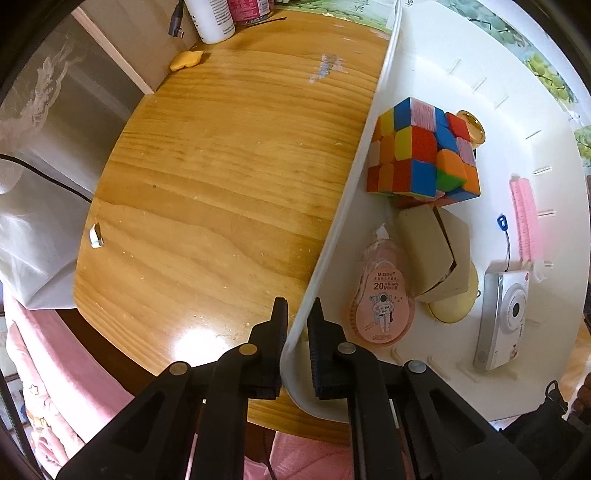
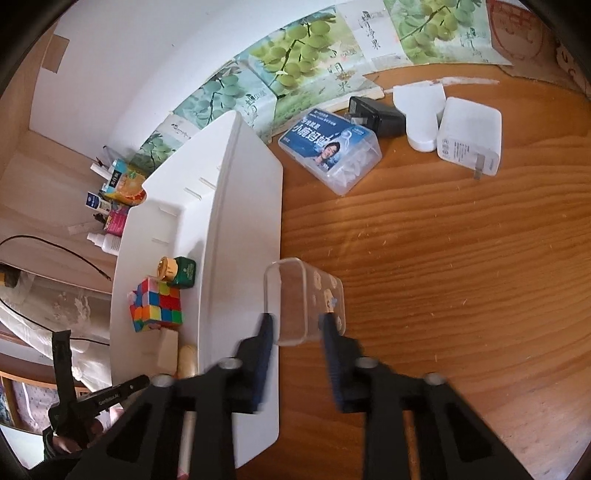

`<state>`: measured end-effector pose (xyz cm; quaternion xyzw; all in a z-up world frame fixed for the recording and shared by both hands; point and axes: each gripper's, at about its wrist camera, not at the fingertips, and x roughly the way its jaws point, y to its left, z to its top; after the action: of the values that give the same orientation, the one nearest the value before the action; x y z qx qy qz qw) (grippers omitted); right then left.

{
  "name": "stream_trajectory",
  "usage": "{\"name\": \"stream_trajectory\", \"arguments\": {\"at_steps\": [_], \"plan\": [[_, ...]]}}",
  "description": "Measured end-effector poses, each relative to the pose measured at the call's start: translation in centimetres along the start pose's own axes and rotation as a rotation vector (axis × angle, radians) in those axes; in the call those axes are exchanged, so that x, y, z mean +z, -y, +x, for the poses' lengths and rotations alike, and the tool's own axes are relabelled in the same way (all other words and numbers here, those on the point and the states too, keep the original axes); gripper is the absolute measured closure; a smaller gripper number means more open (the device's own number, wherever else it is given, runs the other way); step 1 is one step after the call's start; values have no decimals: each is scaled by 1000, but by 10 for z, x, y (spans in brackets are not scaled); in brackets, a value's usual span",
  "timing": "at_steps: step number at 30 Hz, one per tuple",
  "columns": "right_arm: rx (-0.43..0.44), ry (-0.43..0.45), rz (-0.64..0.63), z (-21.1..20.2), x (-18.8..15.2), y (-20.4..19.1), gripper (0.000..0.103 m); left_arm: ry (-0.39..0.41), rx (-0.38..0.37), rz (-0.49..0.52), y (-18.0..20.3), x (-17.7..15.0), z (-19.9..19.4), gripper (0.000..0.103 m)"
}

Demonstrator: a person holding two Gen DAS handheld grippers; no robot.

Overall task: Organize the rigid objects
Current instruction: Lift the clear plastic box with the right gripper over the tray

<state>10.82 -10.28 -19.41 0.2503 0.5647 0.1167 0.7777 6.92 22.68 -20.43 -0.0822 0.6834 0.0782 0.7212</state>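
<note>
My left gripper (image 1: 297,308) is shut on the rim of a white plastic bin (image 1: 343,206), one finger on each side of its wall. The bin holds a Rubik's cube (image 1: 424,151), a pink correction tape (image 1: 382,306), a beige box (image 1: 432,254), a white toy camera (image 1: 504,317), a pink comb (image 1: 524,218) and a gold-lidded jar (image 1: 471,123). In the right wrist view the bin (image 2: 243,206) stands tilted on the wooden table. My right gripper (image 2: 297,319) is open around a clear plastic box (image 2: 306,299) lying beside the bin.
On the table to the right lie a blue-labelled floss box (image 2: 332,151), a black charger (image 2: 375,114), a white charger (image 2: 471,134) and a white case (image 2: 419,114). Bottles (image 1: 210,18) stand at the far left edge. A yellow item (image 1: 186,59) lies near them.
</note>
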Motion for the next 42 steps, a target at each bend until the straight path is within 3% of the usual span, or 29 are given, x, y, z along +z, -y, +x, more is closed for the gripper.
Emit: {"name": "stream_trajectory", "arguments": {"at_steps": [9,23,33,42], "plan": [[-7,2,46,0,-1,2,96,-5,-14,40,-9,2,7,92],[-21,167,43,-62,-7,-26,96,-16,-35,136,-5,15,9,92],[30,256,-51,-101,-12,-73,96,-22,-40,221,4,21,8,92],[61,211,-212,-92,-33,-125,96,-26,-28,284,18,15,6,92]]}}
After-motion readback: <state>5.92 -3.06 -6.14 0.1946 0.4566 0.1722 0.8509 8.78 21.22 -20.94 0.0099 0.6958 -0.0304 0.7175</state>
